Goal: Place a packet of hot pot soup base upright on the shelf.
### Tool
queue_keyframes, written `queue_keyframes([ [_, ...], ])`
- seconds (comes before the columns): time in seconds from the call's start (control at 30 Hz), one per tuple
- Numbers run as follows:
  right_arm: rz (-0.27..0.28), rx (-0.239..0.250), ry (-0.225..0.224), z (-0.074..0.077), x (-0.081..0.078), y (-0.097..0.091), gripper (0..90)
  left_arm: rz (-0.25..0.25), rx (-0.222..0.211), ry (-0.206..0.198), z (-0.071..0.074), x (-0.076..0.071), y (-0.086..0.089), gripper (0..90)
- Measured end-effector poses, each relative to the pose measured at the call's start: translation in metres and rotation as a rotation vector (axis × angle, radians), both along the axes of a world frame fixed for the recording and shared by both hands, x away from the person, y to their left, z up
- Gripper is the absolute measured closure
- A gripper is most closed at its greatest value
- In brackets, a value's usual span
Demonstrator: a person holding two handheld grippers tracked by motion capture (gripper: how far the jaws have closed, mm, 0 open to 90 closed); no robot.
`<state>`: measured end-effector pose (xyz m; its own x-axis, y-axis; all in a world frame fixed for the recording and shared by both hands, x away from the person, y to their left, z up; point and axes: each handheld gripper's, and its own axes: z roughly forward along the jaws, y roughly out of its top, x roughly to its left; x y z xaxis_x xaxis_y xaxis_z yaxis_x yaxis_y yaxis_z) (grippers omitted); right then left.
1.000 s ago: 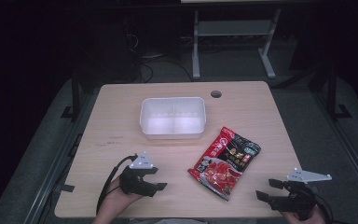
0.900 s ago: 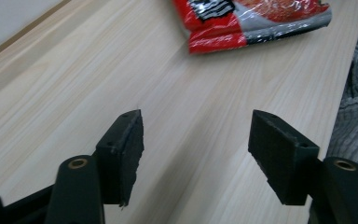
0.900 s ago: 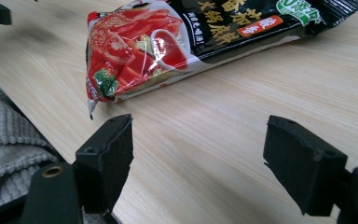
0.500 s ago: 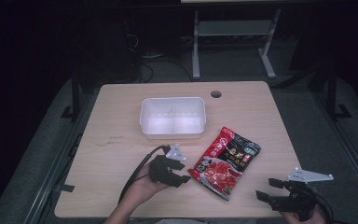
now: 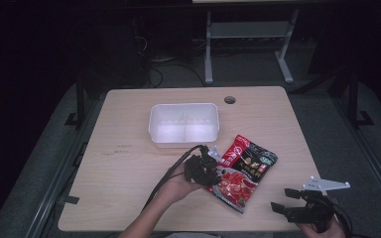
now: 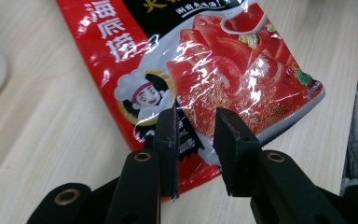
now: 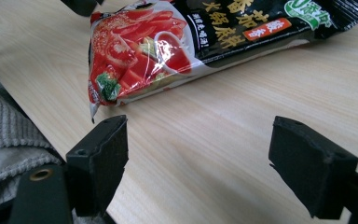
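— Where was the pouch when you looked?

— The glossy red-and-black plastic food pouch [image 5: 242, 170] lay flat on the pale wooden table [image 5: 129, 168], just in front and to the right of the white, two-compartment plastic tub [image 5: 184, 124] (close to it, though I could not tell if they touched).

— And your left claw?

— I had the left gripper [image 5: 213, 169] at the pouch's near-left edge. In the left gripper view, the gripper [image 6: 195, 122] had its jaws narrowly parted over the red printed film, one on each side of a crinkled strip by the cartoon chef; I could not tell whether they were pinching it.

— The right one?

— The right gripper [image 5: 279, 200] hung at the table's front right corner, well apart from the pouch. In the right gripper view, my jaws stood spread wide over bare wood, with the pouch [image 7: 205, 42] lying ahead of them.
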<state>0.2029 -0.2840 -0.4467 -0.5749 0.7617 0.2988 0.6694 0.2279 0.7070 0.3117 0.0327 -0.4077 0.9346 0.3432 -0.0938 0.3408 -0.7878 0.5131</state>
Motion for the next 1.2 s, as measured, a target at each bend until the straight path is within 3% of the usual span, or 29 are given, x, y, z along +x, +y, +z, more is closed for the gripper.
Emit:
queue_keyframes([
  [0.13,-0.002,-0.024,0.0,0.002,0.007,0.001,18.2,-0.02,0.057,0.02,-0.012,-0.002,-0.009,71.0],
  [0.3,-0.031,-0.017,-0.002,0.005,0.02,-0.006,18.4,-0.018,0.064,0.029,-0.018,-0.003,-0.01,73.1],
  [0.33,-0.045,-0.016,0.016,0.005,0.031,-0.009,18.5,-0.018,0.067,0.034,-0.018,-0.003,-0.011,73.9],
  [0.4,-0.051,-0.016,0.021,0.005,0.035,-0.01,18.7,-0.022,0.071,0.033,-0.018,-0.003,-0.011,74.4],
  [0.43,-0.06,-0.013,0.038,0.005,0.048,-0.011,19.1,-0.024,0.072,0.034,-0.018,-0.003,-0.011,76.0],
  [0.6,-0.093,0.014,0.08,0.004,0.079,-0.017,19.2,-0.026,0.078,0.032,-0.019,-0.003,-0.013,76.7],
  [0.63,-0.093,0.014,0.08,0.004,0.079,-0.017,19.2,-0.026,0.078,0.032,-0.019,-0.003,-0.013,76.9],
  [0.77,-0.125,0.054,0.12,0.005,0.106,-0.021,20.9,-0.028,0.079,0.029,-0.019,-0.003,-0.014,77.2],
  [0.83,-0.14,0.048,0.133,0.005,0.115,-0.02,22.0,-0.029,0.078,0.028,-0.02,-0.003,-0.014,77.2],
  [0.97,-0.171,0.054,0.148,0.006,0.128,-0.023,35.4,-0.032,0.077,0.019,-0.02,-0.003,-0.015,77.1],
  [1.07,-0.171,0.072,0.197,0.003,0.139,-0.024,42.5,-0.033,0.075,0.019,-0.021,-0.002,-0.015,77.0],
  [1.2,-0.19,0.102,0.229,-0.001,0.15,-0.024,49.1,-0.035,0.069,0.009,-0.022,-0.003,-0.015,76.7],
])
